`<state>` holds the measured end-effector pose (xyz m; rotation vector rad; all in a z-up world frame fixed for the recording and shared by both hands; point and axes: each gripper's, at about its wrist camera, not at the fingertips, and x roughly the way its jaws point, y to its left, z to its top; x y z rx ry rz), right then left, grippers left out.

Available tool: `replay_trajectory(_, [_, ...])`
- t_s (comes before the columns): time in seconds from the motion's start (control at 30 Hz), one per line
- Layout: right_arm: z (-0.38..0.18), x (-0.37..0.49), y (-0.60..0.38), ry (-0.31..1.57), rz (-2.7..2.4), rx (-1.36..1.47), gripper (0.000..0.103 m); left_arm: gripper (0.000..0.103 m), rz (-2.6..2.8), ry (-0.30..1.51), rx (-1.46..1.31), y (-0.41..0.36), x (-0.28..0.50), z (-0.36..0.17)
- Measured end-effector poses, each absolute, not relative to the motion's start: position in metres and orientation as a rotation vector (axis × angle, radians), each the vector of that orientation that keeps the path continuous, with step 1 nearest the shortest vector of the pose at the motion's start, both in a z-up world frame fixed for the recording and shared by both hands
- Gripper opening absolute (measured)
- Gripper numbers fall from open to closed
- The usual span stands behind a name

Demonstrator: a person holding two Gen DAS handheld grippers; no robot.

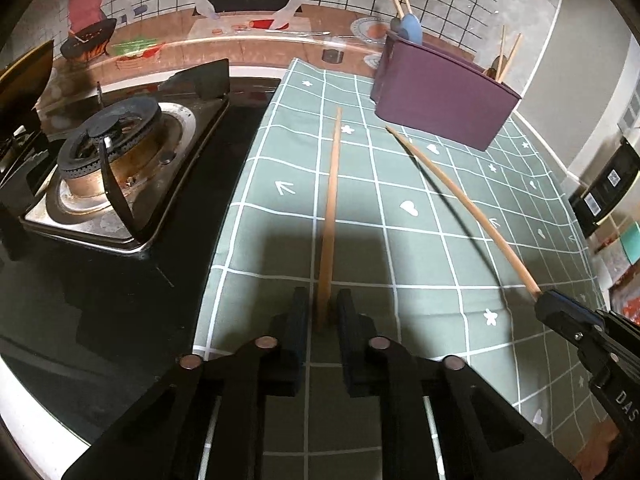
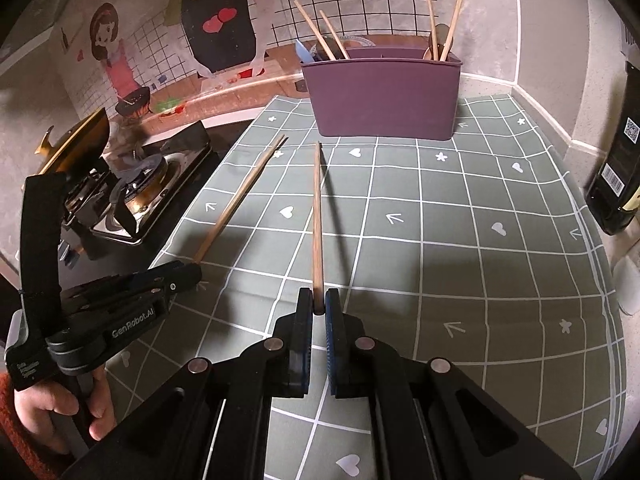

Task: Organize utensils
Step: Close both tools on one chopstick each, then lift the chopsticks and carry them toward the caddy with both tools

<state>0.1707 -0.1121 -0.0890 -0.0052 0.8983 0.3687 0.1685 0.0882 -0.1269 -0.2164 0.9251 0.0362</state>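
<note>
In the left wrist view, the left tongs [image 1: 323,312] were clenched around the near end of a wooden chopstick [image 1: 331,208], which ran straight away from them over the green checked cloth [image 1: 400,248] covering the counter, its far tip well short of the purple utensil holder [image 1: 440,108] at the far right. To the right, the right tongs [image 1: 538,300] gripped the end of a second chopstick [image 1: 460,196], raised above its own shadow and pointing toward the same holder. A gas stove [image 1: 116,152] sat just left of the cloth. In the right wrist view, the right tongs [image 2: 319,308] were pinched tight on the second chopstick's [image 2: 318,220] near end, its tip aimed at the holder [image 2: 384,96], which already held several sticks and spoons in its left and right compartments. On the left, the left tongs [image 2: 192,270], held by a hand [image 2: 60,412], clamped the first chopstick [image 2: 244,196]. The risks, as a judgement: each stick was held only at its very end, so it could pivot or slip out during a lift; the long free tip could strike the holder's front wall instead of clearing the rim; the two sticks could cross if carried together; and a dropped stick could roll left toward the stove.
</note>
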Motion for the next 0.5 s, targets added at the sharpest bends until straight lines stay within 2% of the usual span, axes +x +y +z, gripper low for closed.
replay_trajectory(0.17, [-0.087, 0.170, -0.113, 0.895, 0.378, -0.013, 0.006, 0.007, 0.028, 0.896, -0.210, 0.091, 0.167, -0.118])
replay_trajectory(0.33, [-0.067, 0.170, -0.117, 0.849, 0.388, -0.053, 0.006, 0.007, 0.042, 0.798, -0.191, 0.102, 0.163, -0.072])
replay_trajectory(0.5, [-0.022, 0.176, -0.126, 0.735, 0.362, -0.091, 0.006, 0.007, 0.026, 0.688, -0.154, 0.109, 0.163, -0.017])
